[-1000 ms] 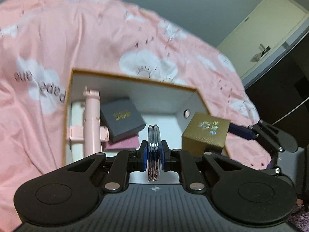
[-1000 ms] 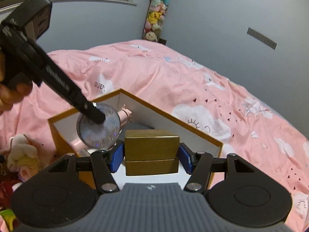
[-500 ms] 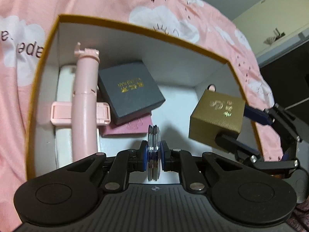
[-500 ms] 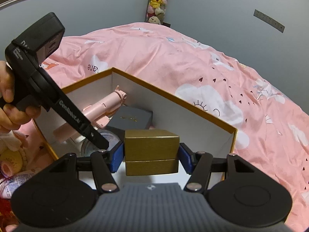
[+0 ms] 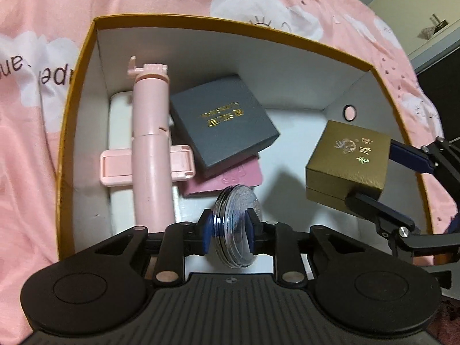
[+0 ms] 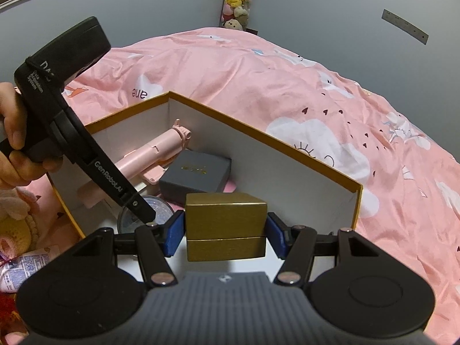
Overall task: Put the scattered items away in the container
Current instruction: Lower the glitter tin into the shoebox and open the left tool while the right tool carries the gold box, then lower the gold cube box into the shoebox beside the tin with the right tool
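1. The clear round case (image 5: 235, 224) sits tilted between my left gripper's (image 5: 229, 231) blue pads, low inside the container (image 5: 77, 132) near its front wall. Those jaws are opening now, and the case leans over as if slipping free, so I judge I am letting it drop onto the white floor.
2. The gold box (image 6: 225, 227) is clamped squarely in my right gripper (image 6: 225, 234), pads pressed on both side faces. From the left wrist view it hangs over the container's right-hand part, above bare floor, which looks like the spot kept free for it.
3. Already inside lie a pink selfie stick (image 5: 151, 155) along the left wall, a dark grey box (image 5: 222, 125) tipped against it, and a pink booklet (image 5: 227, 178) partly under that box.
4. I hold both grippers angled down into the container so each item lands within the walls.
5. The container rests on a pink bedspread (image 6: 258, 86); a person's hand (image 6: 13, 141) grips the left tool's handle.
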A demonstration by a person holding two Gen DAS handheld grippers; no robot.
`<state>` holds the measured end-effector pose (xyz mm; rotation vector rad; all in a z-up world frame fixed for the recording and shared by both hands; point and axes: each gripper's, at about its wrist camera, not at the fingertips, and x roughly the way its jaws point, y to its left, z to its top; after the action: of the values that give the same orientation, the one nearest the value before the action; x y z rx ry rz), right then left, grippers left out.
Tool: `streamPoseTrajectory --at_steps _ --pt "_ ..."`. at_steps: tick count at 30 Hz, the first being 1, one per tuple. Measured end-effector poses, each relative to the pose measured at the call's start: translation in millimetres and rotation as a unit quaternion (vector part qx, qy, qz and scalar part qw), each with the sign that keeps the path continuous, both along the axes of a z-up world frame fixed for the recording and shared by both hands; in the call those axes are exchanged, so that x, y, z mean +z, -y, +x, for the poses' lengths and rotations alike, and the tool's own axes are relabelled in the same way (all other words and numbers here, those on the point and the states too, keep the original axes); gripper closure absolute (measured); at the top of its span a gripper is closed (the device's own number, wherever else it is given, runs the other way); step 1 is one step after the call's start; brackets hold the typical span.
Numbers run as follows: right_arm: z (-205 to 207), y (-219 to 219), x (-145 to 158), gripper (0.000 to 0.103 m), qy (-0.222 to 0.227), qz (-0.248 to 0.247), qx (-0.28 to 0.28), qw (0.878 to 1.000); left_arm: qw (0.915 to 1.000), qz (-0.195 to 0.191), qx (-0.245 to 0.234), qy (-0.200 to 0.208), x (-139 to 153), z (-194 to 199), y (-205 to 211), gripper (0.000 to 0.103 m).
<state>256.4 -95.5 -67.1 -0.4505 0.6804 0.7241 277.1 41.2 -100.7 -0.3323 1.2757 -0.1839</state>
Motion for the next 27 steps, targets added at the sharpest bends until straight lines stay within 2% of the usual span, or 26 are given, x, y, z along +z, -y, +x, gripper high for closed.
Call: streamPoseTrajectory --at_steps 6,11,17,21,23,27 --pt "-0.7 -6.0 -5.8 0.04 -0.005 -0.019 0.011 1.0 0.9997 0.022 0.003 -0.006 2.1 -5.7 -0.3 0.074" --pt "5.5 -8.0 -7.5 0.04 -0.017 -0.03 0.004 0.999 0.9999 0.014 0.004 0.004 10.4 -12.8 -5.4 0.074" --pt "10.5 -17.2 -6.5 0.04 -0.05 -0.02 0.017 0.998 0.998 -0.009 0.011 0.062 37.8 -30.2 -24.4 0.073" --pt "17.7 -32.2 -8.6 0.04 -0.105 -0.005 0.037 0.994 0.9947 0.005 0.029 0.099 53.1 -37.4 -34.7 0.068" --pt "20.7 -41.9 -11.9 0.04 -0.12 -0.012 0.043 0.992 0.9936 0.013 0.032 0.108 55.7 -34.7 -34.7 0.067" --pt "26.8 -59.1 -17.7 0.04 -0.141 -0.013 0.059 0.988 0.9925 0.004 0.042 0.115 54.0 -36.2 -41.3 0.062"
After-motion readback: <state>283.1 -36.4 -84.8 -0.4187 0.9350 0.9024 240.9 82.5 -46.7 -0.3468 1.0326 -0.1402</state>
